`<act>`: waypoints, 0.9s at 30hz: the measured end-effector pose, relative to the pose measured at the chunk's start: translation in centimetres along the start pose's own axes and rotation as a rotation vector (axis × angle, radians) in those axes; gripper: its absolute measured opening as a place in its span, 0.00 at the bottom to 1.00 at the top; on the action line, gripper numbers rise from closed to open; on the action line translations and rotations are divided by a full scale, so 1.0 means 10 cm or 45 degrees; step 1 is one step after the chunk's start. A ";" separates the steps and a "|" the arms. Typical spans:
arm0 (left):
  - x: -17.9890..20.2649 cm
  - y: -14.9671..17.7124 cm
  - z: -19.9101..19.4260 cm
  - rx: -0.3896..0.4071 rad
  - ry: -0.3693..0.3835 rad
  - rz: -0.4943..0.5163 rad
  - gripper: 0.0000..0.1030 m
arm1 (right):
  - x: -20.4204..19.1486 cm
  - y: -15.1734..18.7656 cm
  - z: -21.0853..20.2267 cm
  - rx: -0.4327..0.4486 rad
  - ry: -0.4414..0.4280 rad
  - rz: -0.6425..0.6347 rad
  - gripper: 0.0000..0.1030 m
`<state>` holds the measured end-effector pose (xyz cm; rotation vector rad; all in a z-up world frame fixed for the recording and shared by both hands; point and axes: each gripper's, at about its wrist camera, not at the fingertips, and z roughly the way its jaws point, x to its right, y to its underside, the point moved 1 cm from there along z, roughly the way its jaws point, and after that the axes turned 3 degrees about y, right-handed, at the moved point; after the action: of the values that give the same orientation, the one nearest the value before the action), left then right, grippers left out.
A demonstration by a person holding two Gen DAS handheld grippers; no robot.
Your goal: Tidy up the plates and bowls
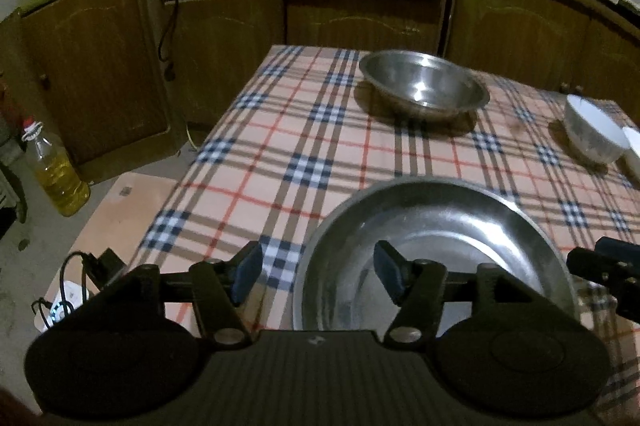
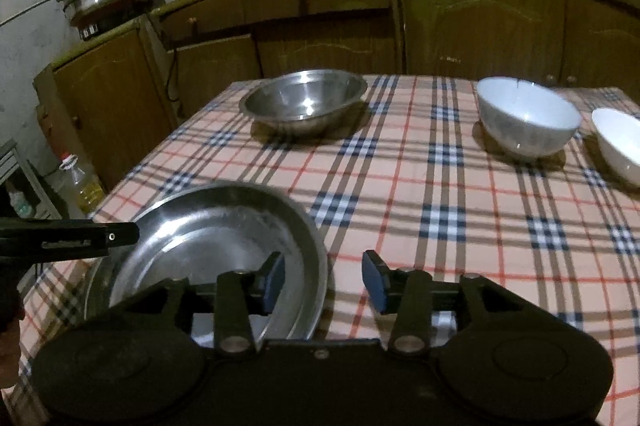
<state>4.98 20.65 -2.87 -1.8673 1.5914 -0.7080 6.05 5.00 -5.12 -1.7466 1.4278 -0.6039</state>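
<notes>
Both tongs — left (image 1: 318, 274), right (image 2: 324, 282) — gape, straddling the steel plate's (image 2: 224, 226) rims.

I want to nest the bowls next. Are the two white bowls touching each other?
Apart. The right wrist view shows a strip of tablecloth between the deeper white bowl and the shallower white bowl.

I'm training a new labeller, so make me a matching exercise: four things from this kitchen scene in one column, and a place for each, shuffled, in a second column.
Things
1. steel plate
2. steel bowl
3. white bowls
4. oil bottle

Places
A. on the floor, left of the table
B. far side of the checked cloth, toward the cabinets
C. near edge of the table, by both sets of fingers
D. right side of the table

Pairs: 1-C, 2-B, 3-D, 4-A
</notes>
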 end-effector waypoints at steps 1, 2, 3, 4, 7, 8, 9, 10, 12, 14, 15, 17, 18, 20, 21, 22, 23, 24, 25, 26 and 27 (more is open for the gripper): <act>0.01 -0.02 -0.01 0.005 -0.003 0.005 0.62 | 0.01 -0.03 -0.01 0.007 0.000 0.002 0.56; 0.02 -0.05 -0.02 0.010 -0.007 0.013 0.63 | 0.03 -0.06 -0.02 0.012 -0.001 0.002 0.56; 0.03 -0.07 -0.03 0.017 -0.009 0.023 0.64 | 0.04 -0.09 -0.02 0.014 -0.003 0.003 0.56; 0.05 -0.10 -0.04 0.024 -0.010 0.032 0.65 | 0.06 -0.12 -0.03 0.017 -0.001 0.003 0.57; 0.09 -0.19 -0.05 0.043 -0.012 0.055 0.67 | 0.10 -0.22 -0.04 0.042 0.004 0.009 0.65; 0.10 -0.23 -0.05 0.047 -0.013 0.062 0.67 | 0.11 -0.26 -0.03 0.051 0.005 0.013 0.67; 0.11 -0.25 -0.05 0.052 -0.013 0.067 0.68 | 0.12 -0.30 -0.03 0.059 0.005 0.015 0.67; 0.13 -0.29 -0.04 0.057 -0.014 0.073 0.71 | 0.13 -0.34 -0.02 0.065 0.002 0.014 0.67; 0.15 -0.35 -0.04 0.068 -0.016 0.087 0.73 | 0.13 -0.42 0.01 0.073 0.000 0.006 0.68; 0.18 -0.42 -0.02 0.076 -0.016 0.102 0.75 | 0.12 -0.50 0.04 0.078 0.001 -0.007 0.69; 0.20 -0.46 -0.01 0.079 -0.017 0.107 0.77 | 0.11 -0.54 0.06 0.078 0.006 -0.011 0.71; 0.23 -0.54 0.02 0.090 -0.018 0.119 0.79 | 0.11 -0.61 0.10 0.075 0.015 -0.005 0.74; 0.23 -0.57 0.03 0.093 -0.023 0.123 0.79 | 0.11 -0.65 0.13 0.070 0.004 -0.002 0.74; 0.25 -0.64 0.07 0.096 -0.029 0.126 0.81 | 0.12 -0.71 0.19 0.055 -0.007 0.003 0.74; 0.26 -0.68 0.09 0.095 -0.028 0.124 0.85 | 0.12 -0.74 0.21 0.051 0.001 0.002 0.75; 0.27 -0.71 0.11 0.096 -0.028 0.124 0.88 | 0.11 -0.76 0.23 0.048 0.009 0.000 0.75; 0.28 -0.75 0.13 0.099 -0.029 0.130 0.88 | 0.11 -0.79 0.25 0.047 0.010 -0.003 0.76; 0.30 -0.78 0.15 0.100 -0.032 0.139 0.88 | 0.11 -0.81 0.27 0.049 0.001 -0.007 0.76; 0.31 -0.82 0.17 0.098 -0.038 0.148 0.88 | 0.12 -0.84 0.29 0.050 -0.004 -0.006 0.76; 0.32 -0.86 0.21 0.096 -0.045 0.153 0.89 | 0.13 -0.87 0.32 0.050 -0.005 -0.002 0.76; 0.32 -0.89 0.23 0.093 -0.048 0.152 0.89 | 0.15 -0.90 0.35 0.049 -0.005 0.006 0.76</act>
<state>13.20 18.81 2.03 -1.7084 1.6163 -0.6661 14.37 5.08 -0.04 -1.7127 1.4083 -0.6215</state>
